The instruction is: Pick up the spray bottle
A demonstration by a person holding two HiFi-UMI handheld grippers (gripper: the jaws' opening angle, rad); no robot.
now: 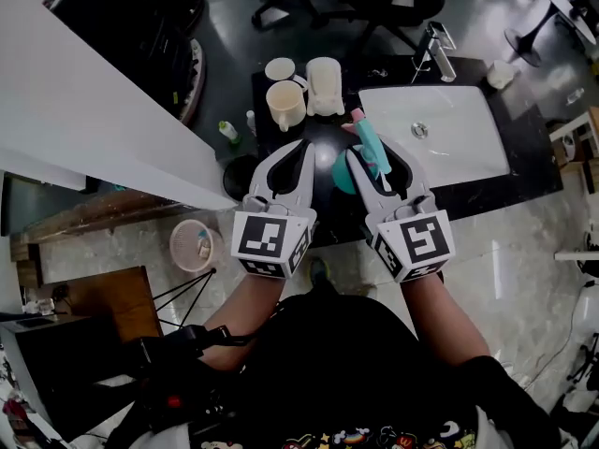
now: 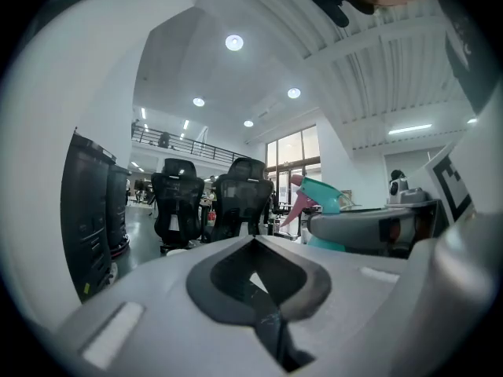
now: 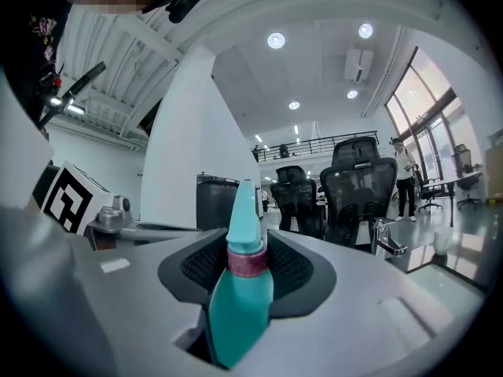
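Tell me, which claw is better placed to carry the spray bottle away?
Right. The right claw is clamped on the teal spray bottle, so it need only move. The left claw beside it is shut and holds nothing.

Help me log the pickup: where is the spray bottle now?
In the head view, right of centre, the spray bottle sits gripped in the right gripper, over the dark counter left of the white sink.
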